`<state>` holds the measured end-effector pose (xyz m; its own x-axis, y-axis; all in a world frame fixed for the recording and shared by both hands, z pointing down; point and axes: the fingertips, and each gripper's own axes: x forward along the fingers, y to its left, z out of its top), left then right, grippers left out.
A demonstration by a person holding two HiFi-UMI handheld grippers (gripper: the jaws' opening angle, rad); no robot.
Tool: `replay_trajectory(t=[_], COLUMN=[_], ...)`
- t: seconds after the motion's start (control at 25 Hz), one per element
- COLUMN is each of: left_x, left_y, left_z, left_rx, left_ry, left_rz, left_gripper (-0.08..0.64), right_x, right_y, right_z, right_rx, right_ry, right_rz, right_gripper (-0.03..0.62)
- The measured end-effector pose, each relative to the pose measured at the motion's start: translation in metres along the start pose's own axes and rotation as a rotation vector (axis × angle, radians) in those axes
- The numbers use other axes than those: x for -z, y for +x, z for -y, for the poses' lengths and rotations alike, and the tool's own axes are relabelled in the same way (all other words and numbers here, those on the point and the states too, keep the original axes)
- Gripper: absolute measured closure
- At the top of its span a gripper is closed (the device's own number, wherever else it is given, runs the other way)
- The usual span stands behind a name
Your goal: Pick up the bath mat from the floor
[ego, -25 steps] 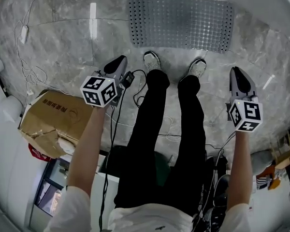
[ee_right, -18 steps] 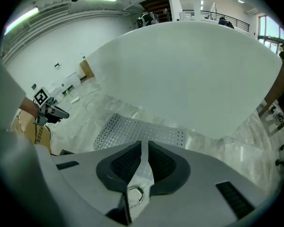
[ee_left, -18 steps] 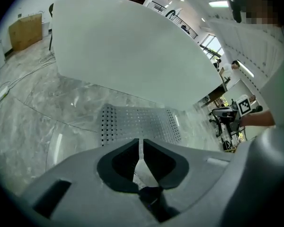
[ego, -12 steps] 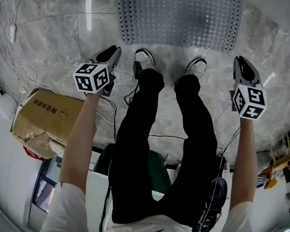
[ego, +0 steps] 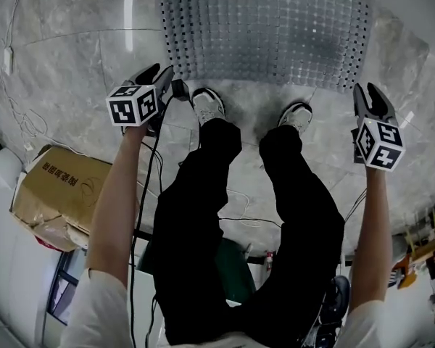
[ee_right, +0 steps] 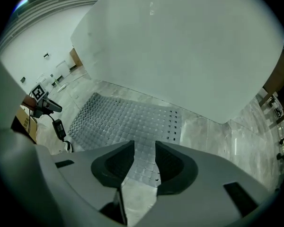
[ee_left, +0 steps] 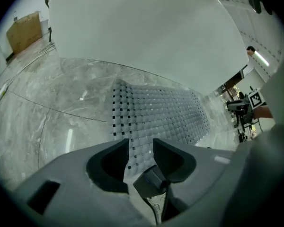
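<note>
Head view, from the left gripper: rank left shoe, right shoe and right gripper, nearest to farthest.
1. Left shoe, just right of the left gripper, by the bath mat's near edge.
2. Right shoe, further right.
3. Right gripper, far right.
Both grippers' fingers have just been opening, with nothing gripped between them.

- Bath mat lies on the floor.
- Shoes stand just before the bath mat's near edge.
- Cardboard box sits further before the bath mat, leftward (well apart).
</note>
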<state>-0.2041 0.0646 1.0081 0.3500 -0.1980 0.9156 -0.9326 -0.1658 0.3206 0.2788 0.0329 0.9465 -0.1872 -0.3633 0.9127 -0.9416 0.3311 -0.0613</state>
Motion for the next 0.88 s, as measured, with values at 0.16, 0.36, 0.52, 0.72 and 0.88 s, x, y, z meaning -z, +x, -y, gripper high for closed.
replay_trajectory(t=[0.16, 0.36, 0.52, 0.72, 0.88], left_x=[0.000, -0.004, -0.007, -0.006, -0.004], left_y=[0.029, 0.061, 0.083, 0.106, 0.116], left_z=[-0.023, -0.045, -0.060, -0.075, -0.080], left_rx=[-0.046, -0.077, -0.109, -0.146, -0.152], left_ry=[0.013, 0.012, 0.011, 0.006, -0.028], left_rz=[-0.008, -0.024, -0.030, -0.026, -0.023], left_gripper=[0.388, 0.362, 0.333, 0.322, 0.322], right_x=[0.015, 0.026, 0.033, 0.041, 0.054], right_y=[0.032, 0.067, 0.090, 0.112, 0.133], right_z=[0.013, 0.024, 0.037, 0.061, 0.072], right_rx=[0.015, 0.025, 0.048, 0.085, 0.085], right_ry=[0.004, 0.032, 0.058, 0.095, 0.101], right_rz=[-0.009, -0.023, -0.027, -0.034, -0.057], right_gripper=[0.478, 0.443, 0.417, 0.392, 0.391])
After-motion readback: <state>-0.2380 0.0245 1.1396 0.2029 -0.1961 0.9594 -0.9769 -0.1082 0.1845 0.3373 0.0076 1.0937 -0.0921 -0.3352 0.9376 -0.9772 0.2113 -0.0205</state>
